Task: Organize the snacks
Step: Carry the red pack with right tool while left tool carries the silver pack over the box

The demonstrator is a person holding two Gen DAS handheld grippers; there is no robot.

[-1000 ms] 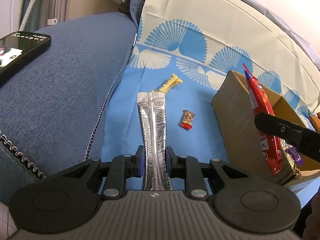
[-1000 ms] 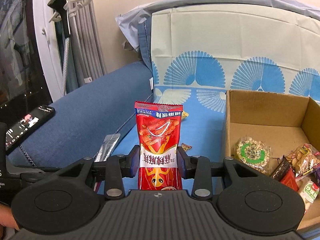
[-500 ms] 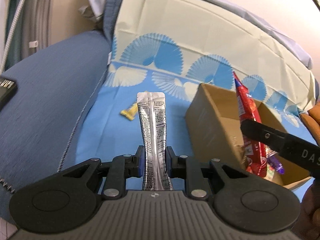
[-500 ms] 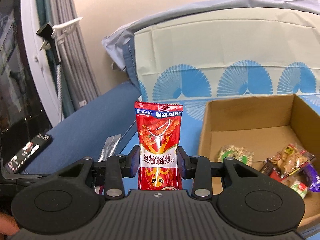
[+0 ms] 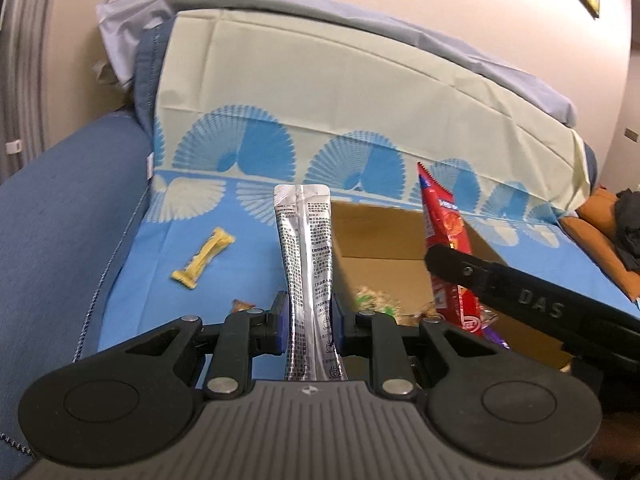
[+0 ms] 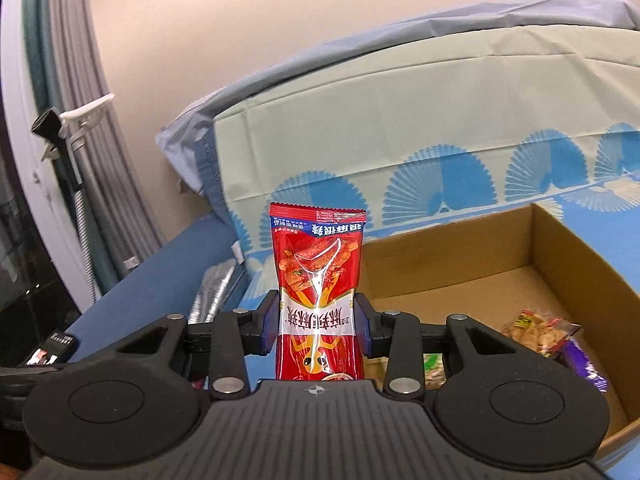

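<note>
My left gripper [image 5: 308, 320] is shut on a long silver sachet [image 5: 306, 264] that stands upright between its pads, in front of the open cardboard box [image 5: 384, 236]. My right gripper [image 6: 318, 326] is shut on a red snack packet [image 6: 318, 276], held upright at the box's [image 6: 568, 256] left wall. In the left wrist view the same red packet [image 5: 446, 236] hangs over the box, clamped by the right gripper's black finger [image 5: 520, 280]. The silver sachet [image 6: 214, 294] shows at the left of the right wrist view. Several wrapped snacks [image 6: 536, 326] lie inside the box.
A yellow bar [image 5: 202, 258] and a small brown candy [image 5: 243, 305] lie on the blue fan-print cloth [image 5: 180, 216] left of the box. A blue sofa arm [image 5: 52, 208] rises on the left, with a phone [image 6: 50, 348] on it. A cushion back [image 5: 320, 80] stands behind.
Both grippers have risen and moved towards the box with their packets still gripped. The box interior now shows ahead of both. The phone has left the left wrist view.
</note>
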